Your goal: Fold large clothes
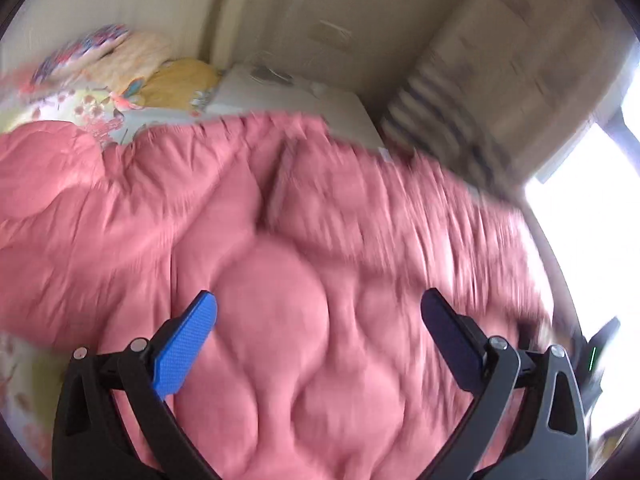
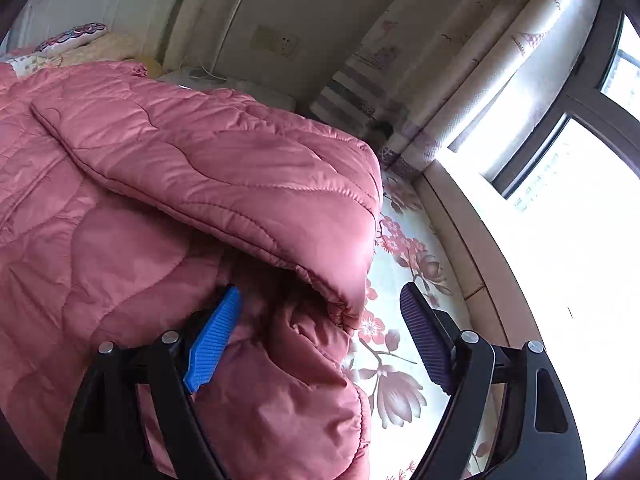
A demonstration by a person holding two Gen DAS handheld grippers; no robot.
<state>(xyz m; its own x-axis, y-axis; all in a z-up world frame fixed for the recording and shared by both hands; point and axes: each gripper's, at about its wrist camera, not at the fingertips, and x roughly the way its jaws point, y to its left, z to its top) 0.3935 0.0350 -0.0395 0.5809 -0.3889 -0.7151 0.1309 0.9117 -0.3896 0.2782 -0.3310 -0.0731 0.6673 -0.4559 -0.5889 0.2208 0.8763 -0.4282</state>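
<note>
black gripper [image 2: 320, 304], blue ribbed pads [image 2: 212, 344]

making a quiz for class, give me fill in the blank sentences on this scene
The quilted coat is ____ in colour.
The right gripper has its jaws ____, clamping nothing.
The bedsheet beside the coat is printed with ____.
The left gripper has its jaws ____ above the coat.

Missing: pink; open; flowers; open

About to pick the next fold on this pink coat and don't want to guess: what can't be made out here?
- Left wrist view: pink coat smeared by motion blur; seams and edges unreadable.
- Right wrist view: inside of the folded flap lost in shadow.
- Coat's left and lower parts cut off by both frame edges.
- Window blown out; nothing visible outside.
- Left gripper and right gripper: open, empty.
</note>
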